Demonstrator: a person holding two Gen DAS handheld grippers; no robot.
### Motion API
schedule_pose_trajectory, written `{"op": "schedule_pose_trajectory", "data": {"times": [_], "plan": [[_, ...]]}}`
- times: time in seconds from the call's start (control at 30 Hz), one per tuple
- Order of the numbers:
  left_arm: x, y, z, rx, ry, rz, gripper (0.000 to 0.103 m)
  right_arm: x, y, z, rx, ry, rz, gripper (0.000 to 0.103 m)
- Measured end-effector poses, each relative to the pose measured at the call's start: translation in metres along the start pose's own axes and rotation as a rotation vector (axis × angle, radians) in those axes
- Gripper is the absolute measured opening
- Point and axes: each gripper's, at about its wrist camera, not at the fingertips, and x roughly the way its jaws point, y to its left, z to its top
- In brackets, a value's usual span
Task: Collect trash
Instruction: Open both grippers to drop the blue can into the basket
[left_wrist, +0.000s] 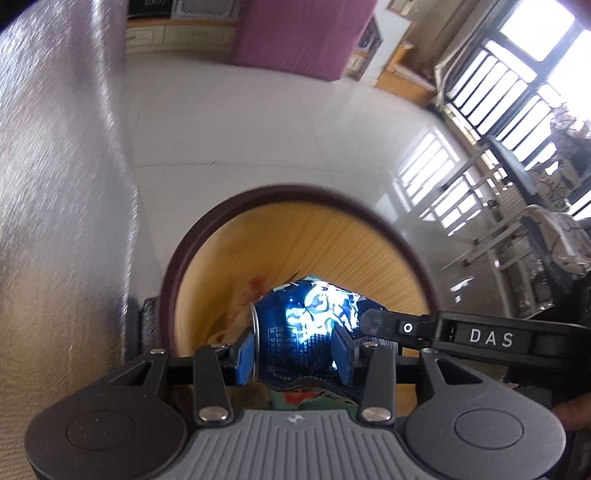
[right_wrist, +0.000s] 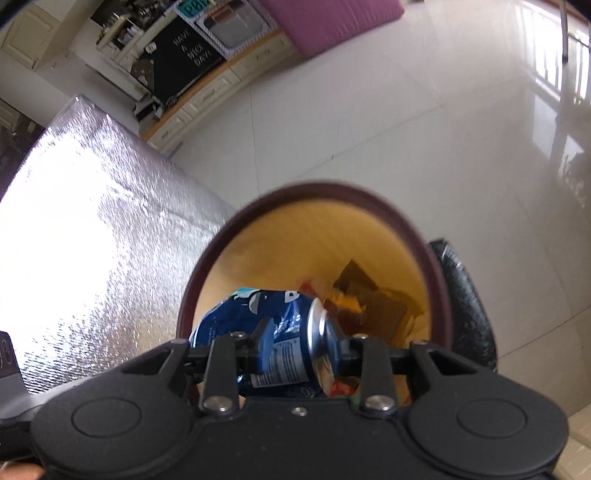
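Note:
A crushed blue drink can (left_wrist: 303, 332) sits between the blue pads of my left gripper (left_wrist: 295, 350), which is shut on it above the open bin (left_wrist: 413, 254). The bin has a dark maroon rim and a yellow inside. My right gripper (right_wrist: 299, 347) is shut on a blue can (right_wrist: 273, 332) too, held over the same bin (right_wrist: 432, 258). One black finger of the right gripper (left_wrist: 406, 326) reaches in from the right in the left wrist view and touches the can. I cannot tell whether both grippers hold one can. Wrappers and brown cardboard (right_wrist: 373, 295) lie inside the bin.
A silver foil-covered table (right_wrist: 92, 240) stands left of the bin, also in the left wrist view (left_wrist: 55, 184). A black object (right_wrist: 469, 306) sits against the bin's right side. Glossy white floor tiles (right_wrist: 406, 129) lie beyond, with a pink cushion (left_wrist: 295, 33) and cabinets (right_wrist: 207, 99) far off.

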Motion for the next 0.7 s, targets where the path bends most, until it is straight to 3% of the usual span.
{"op": "schedule_pose_trajectory", "data": {"times": [0.27, 0.37, 0.4, 0.43, 0.7], "plan": [[0.007, 0.004, -0.006, -0.016, 0.051, 0.056, 0.048, 0.029, -0.001, -0.007, 0.008, 0.060, -0.009, 0.031], [0.004, 0.001, -0.006, 0.005, 0.058, 0.093, 0.067, 0.028, 0.002, -0.003, 0.001, 0.064, -0.043, 0.034], [0.002, 0.001, -0.007, 0.006, 0.058, 0.088, 0.073, 0.026, 0.002, -0.003, 0.001, 0.059, -0.056, 0.042], [0.000, 0.001, -0.007, 0.004, 0.058, 0.084, 0.073, 0.021, 0.000, -0.002, 0.010, 0.051, -0.059, 0.050], [-0.016, 0.000, -0.011, 0.001, 0.062, 0.085, 0.078, -0.003, -0.005, -0.004, 0.020, 0.040, -0.079, 0.050]]}}
